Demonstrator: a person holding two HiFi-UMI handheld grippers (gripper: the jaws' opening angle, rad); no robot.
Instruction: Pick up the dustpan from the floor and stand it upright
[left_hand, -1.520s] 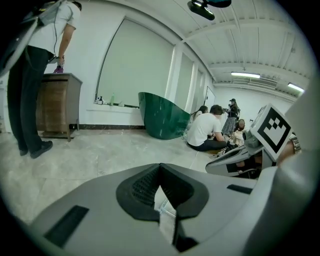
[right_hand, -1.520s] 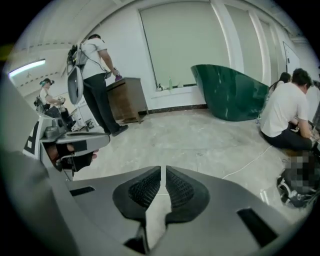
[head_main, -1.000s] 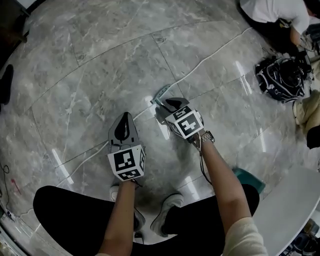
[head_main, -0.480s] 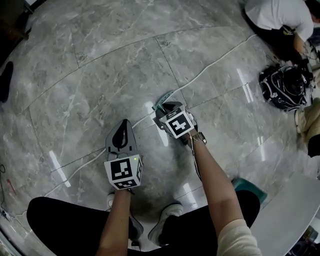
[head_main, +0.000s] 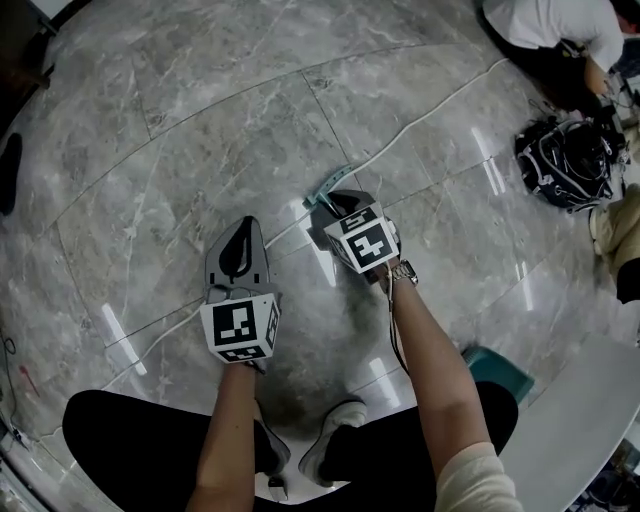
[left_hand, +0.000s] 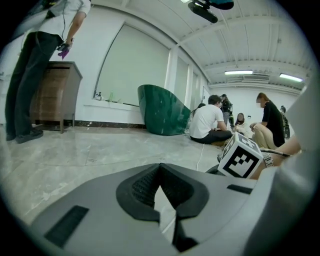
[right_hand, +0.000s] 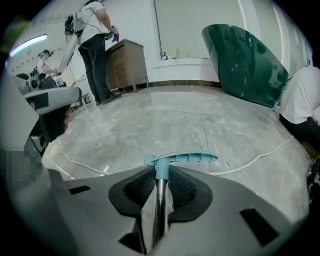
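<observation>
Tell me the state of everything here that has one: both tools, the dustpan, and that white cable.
dustpan: gripped by its metal shaft, teal grip sticking out past the jaws, handle leaning forward, not yet upright.
right tool: shut on the dustpan.
left tool: jaws together at the tips, nothing between them.
white cable: lying slack, untouched.
</observation>
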